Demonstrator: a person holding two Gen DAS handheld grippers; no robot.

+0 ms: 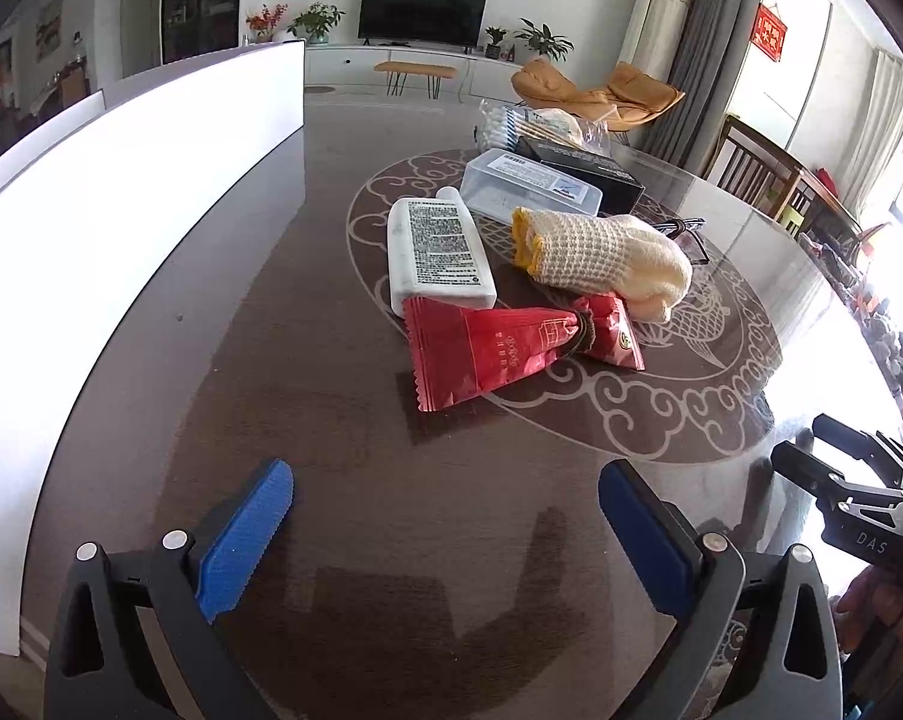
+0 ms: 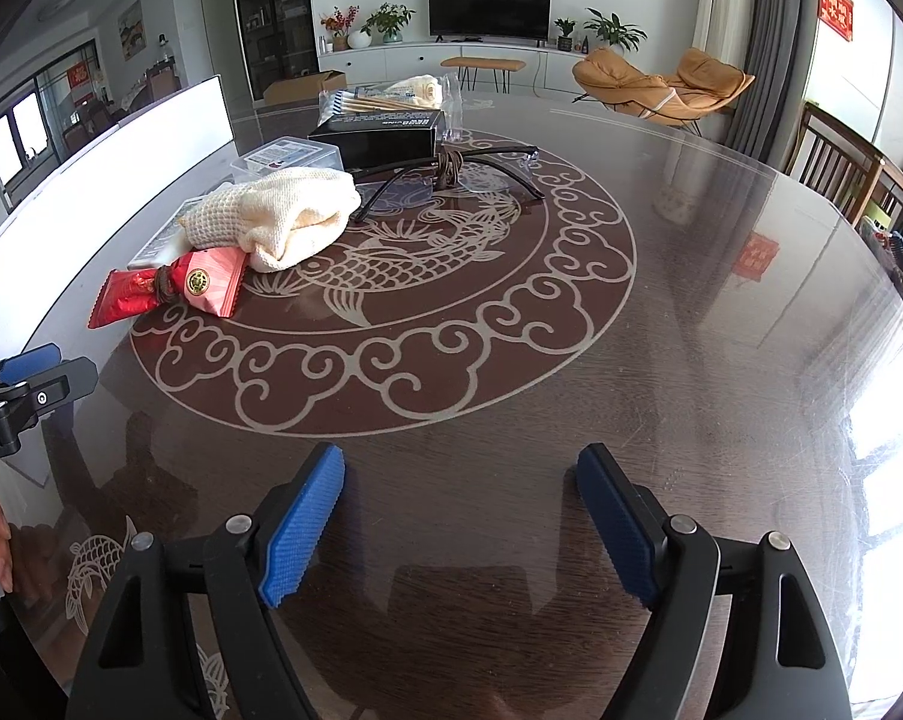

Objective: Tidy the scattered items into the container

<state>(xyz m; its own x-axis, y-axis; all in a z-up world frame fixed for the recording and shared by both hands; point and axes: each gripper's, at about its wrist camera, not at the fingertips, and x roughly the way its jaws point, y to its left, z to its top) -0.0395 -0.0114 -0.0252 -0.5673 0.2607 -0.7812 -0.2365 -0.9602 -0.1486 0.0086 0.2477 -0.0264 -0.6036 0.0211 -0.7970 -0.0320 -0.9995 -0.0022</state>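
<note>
Red snack packet (image 1: pixel 511 348), white bottle (image 1: pixel 436 252), knitted glove (image 1: pixel 601 252), clear plastic box (image 1: pixel 529 189), black carton (image 2: pixel 385 141), cotton swabs (image 2: pixel 379 101) and glasses (image 2: pixel 451 177) are all lying scattered on the worktop (image 2: pixel 691 360). White container (image 1: pixel 121 228) is standing left of them, contents hidden. Left gripper (image 1: pixel 445 516) and right gripper (image 2: pixel 460 516) are hovering with jaws apart, empty; tidying appears unstarted.

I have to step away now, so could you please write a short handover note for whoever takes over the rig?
Left gripper: open, empty, low over the dark glass-topped table.
Right gripper: open, empty, likewise.
Items, all clustered on the table: red foil packet, white squeeze tube, cream knitted glove, clear plastic box, black carton, bagged cotton swabs, black-armed glasses.
White container stands left of them.
Done: nothing visibly moved.
Left: put every item in.
</note>
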